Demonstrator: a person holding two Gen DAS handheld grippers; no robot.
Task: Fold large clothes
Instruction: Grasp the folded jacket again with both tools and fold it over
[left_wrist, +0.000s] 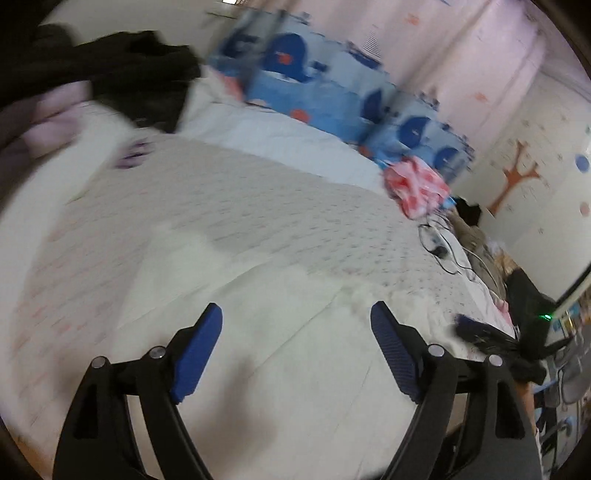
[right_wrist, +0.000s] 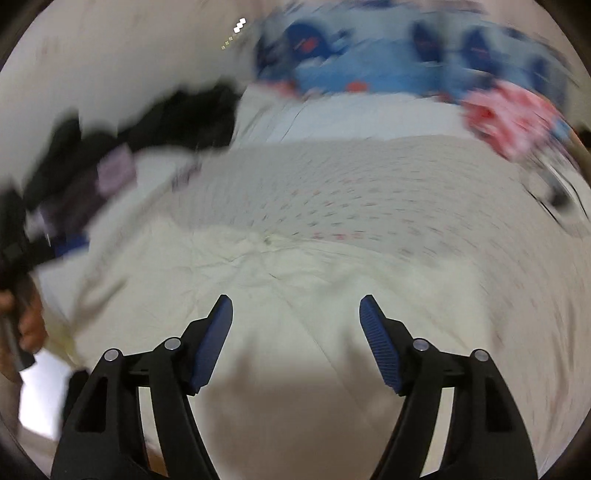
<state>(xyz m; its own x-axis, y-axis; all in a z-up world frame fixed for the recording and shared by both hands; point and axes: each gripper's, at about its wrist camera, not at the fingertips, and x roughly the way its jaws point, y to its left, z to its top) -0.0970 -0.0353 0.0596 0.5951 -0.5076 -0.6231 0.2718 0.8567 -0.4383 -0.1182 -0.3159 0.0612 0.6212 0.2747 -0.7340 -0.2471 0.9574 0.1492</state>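
Cream garment (left_wrist: 280, 354) lies spread on the bed (left_wrist: 277, 206), its plain cloth just ahead of both grippers. To its left sits a dark clothes pile (left_wrist: 122, 70); to its right, a pink-and-red bundle (left_wrist: 415, 186). The left gripper (left_wrist: 297, 350) and right gripper (right_wrist: 295, 339) stand with jaws released and empty. It looks soft, light and floppy; pinching an edge or corner should work best.

On the bed: one cream garment (left_wrist: 280, 332) spread flat, one black clothes heap (left_wrist: 122, 74), one pink-and-red bundle (left_wrist: 415, 188), two blue-patterned pillows (left_wrist: 303, 77).
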